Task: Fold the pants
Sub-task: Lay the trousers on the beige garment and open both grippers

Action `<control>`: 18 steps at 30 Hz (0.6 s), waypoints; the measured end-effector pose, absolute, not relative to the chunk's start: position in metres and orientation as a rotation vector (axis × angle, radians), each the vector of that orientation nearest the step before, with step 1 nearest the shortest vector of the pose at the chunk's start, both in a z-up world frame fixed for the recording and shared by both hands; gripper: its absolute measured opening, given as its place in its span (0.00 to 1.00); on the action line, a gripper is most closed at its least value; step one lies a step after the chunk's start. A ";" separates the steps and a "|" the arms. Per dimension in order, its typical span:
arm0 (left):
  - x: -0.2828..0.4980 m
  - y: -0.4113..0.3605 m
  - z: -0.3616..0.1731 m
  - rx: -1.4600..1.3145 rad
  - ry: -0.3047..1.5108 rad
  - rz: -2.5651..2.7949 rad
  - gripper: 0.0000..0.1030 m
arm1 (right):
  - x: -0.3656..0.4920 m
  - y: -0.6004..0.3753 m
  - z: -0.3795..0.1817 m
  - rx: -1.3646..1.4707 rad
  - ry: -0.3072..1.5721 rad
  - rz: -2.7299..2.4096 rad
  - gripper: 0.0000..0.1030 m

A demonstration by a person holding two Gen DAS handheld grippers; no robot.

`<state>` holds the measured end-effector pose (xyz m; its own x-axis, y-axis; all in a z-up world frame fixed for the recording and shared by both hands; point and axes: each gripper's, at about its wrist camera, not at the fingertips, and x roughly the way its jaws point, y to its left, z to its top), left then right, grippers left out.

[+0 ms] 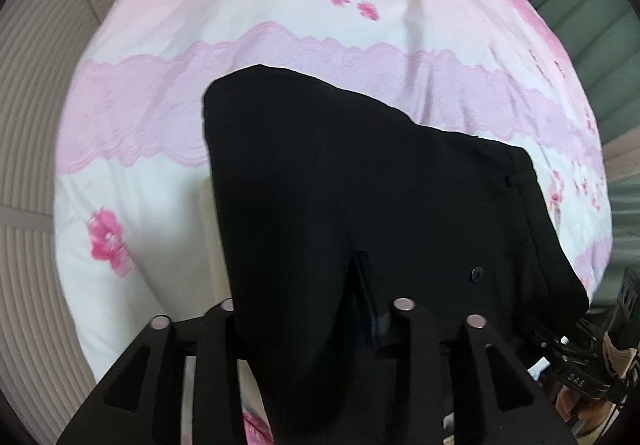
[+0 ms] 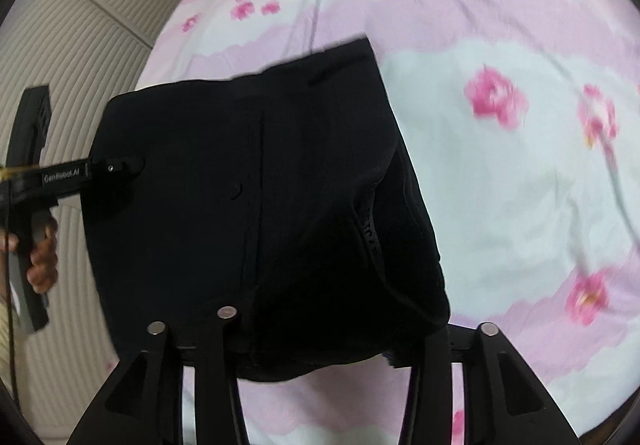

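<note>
The left gripper has its fingers spread part way, with the near edge of the pants draped between them; the dark cloth hides the pads, so I cannot tell whether they pinch it. The right gripper also shows its fingers apart, and the pants' lower edge hangs across the gap; contact there is hidden too.

There is 1 pair of pants, black, folded into a thick bundle and lying on the bed, on a pink and white flowered cover. 1 small button shows on the top layer, near a seam.

In the right wrist view, the left gripper reaches in from the left edge to the bundle's far corner, and a hand grips its handle. In the left wrist view, part of the right gripper shows at the lower right. A ribbed beige surface lies beside the bed.
</note>
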<state>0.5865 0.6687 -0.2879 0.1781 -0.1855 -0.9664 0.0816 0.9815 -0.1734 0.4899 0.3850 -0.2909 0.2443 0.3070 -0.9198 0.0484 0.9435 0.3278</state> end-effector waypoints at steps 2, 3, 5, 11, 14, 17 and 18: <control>0.580 0.670 -0.282 -0.034 1.345 -0.116 0.52 | 0.486 0.381 -0.296 0.319 1.342 0.163 0.48; 0.576 0.671 -0.278 -0.007 1.322 -0.081 0.54 | 0.483 0.379 -0.298 0.310 1.350 0.154 0.54; 0.567 0.674 -0.270 0.034 1.291 -0.032 0.55 | 0.475 0.371 -0.298 0.283 1.339 0.128 0.60; 0.513 0.652 -0.238 0.173 1.188 -0.004 0.56 | 0.452 0.352 -0.284 0.226 1.284 0.089 0.67; 0.481 0.636 -0.215 0.180 1.142 0.008 0.60 | 0.445 0.346 -0.273 0.103 1.239 0.045 0.76; 0.450 0.619 -0.187 0.165 1.096 0.016 0.64 | 0.435 0.325 -0.261 0.082 1.215 0.047 0.76; 0.440 0.611 -0.178 0.163 1.080 0.024 0.65 | 0.432 0.318 -0.256 0.100 1.209 0.059 0.76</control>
